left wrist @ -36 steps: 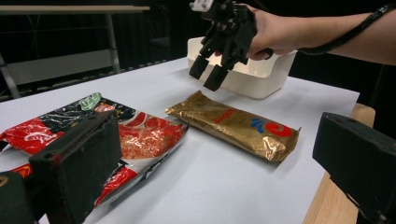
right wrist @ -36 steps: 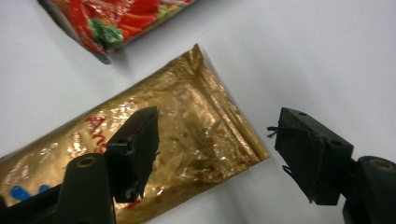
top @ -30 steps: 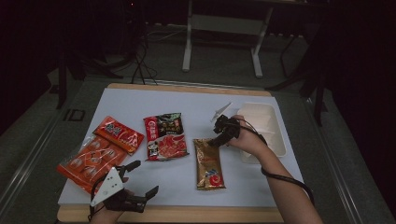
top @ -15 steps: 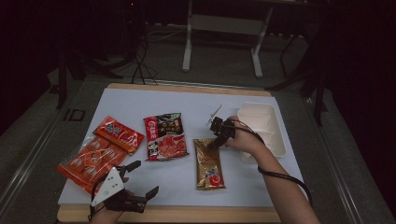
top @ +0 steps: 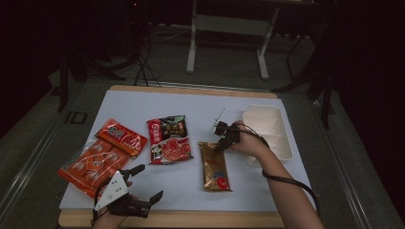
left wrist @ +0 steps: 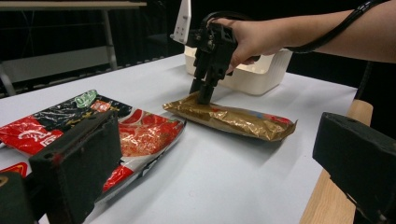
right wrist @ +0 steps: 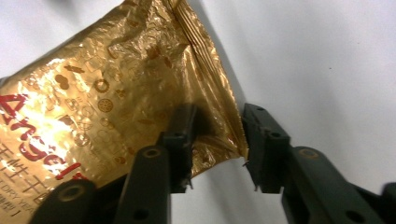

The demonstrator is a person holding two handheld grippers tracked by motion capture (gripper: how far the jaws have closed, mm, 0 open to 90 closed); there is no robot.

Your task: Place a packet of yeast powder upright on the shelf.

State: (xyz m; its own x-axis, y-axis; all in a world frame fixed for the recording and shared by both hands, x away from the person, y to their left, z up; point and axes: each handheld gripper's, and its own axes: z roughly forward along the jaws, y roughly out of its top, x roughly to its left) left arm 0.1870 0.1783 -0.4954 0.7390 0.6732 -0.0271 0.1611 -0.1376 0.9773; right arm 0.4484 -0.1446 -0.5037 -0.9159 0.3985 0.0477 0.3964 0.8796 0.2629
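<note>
**Two grippers, one on the gold packet's corner**

Two hand-held grippers are over the white table top point(top: 191, 102). The right gripper point(top: 222, 141) points down at the far end of the shiny gold foil snack packet point(top: 214, 166). Its jaws have just been closing. In the right gripper view the packet's crinkled corner point(right wrist: 219, 126) sits between the two black jaws: one jaw lies over the foil, the other stands at the packet's edge, with a narrow strip of foil in the gap. Whether both pads press firmly on the foil cannot be told; the packet lies flat on the table along its length. The left gripper view shows the same gripper point(left wrist: 201, 95) tip-down on the raised end of the packet point(left wrist: 233, 120).

Just behind the right gripper, touching the person's hand side, stands the cream rectangular plastic tray point(top: 279, 138).

The left gripper point(top: 143, 183) rests at the near table edge, jaws spread wide with nothing between them. Ahead of it and to its left lies the orange clear-windowed bag of small sachets point(top: 90, 164), with the red flat packet point(top: 120, 137) overlapping its far end. Ahead of it and towards the right gripper lies the red-and-black printed snack bag point(top: 168, 139), just beside the gold packet, apart from it.
</note>
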